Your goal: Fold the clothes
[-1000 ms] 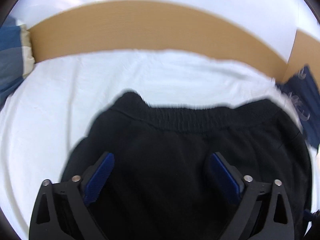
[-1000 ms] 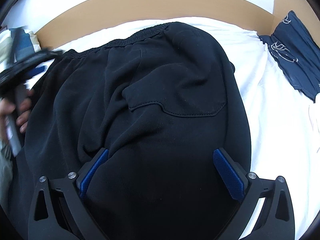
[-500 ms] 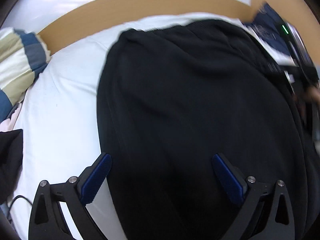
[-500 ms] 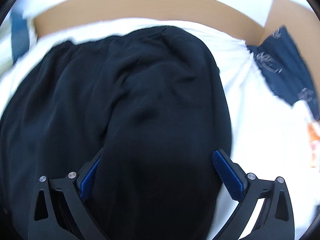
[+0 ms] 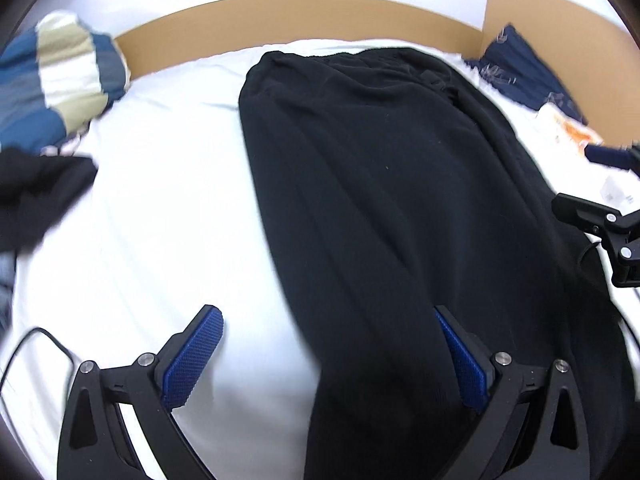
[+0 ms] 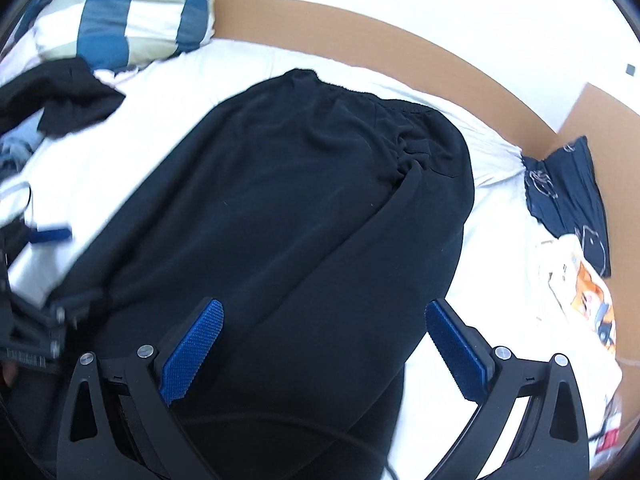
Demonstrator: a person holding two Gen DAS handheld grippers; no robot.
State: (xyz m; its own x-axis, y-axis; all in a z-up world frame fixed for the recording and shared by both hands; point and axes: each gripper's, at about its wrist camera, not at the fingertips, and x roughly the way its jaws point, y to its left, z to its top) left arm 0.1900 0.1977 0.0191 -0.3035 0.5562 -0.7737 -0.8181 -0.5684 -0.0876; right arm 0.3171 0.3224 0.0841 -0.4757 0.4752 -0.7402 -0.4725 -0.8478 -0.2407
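Your left gripper (image 5: 328,354) is spread wide with nothing between its blue pads (image 5: 192,360): the left pad sits over bare white sheet (image 5: 168,208) and the right pad over the black trousers (image 5: 380,200). Your right gripper (image 6: 324,348) is just as wide apart, both of its blue pads (image 6: 192,348) poised over the dark cloth near its near end, holding nothing.

The black trousers (image 6: 288,208) lie lengthwise down the middle of the bed, gathered waistband at the far end close to the brown headboard (image 5: 288,16), legs running toward you and out of view under the grippers. In the right wrist view a long crease runs from the bunched waistband down the cloth, with one layer overlapping another along it.

At the far left you have a striped blue, white and beige pillow (image 6: 120,12), with a crumpled black garment (image 6: 60,92) just near of it on the sheet. At the far right a navy printed cloth (image 6: 568,188) rests against the headboard corner, and a white piece with an orange print (image 6: 588,300) lies just near of it. A thin dark cable (image 5: 36,344) loops across the sheet at near left.

In the left wrist view, part of your other gripper (image 5: 600,220) shows at the right edge, beside the trousers.
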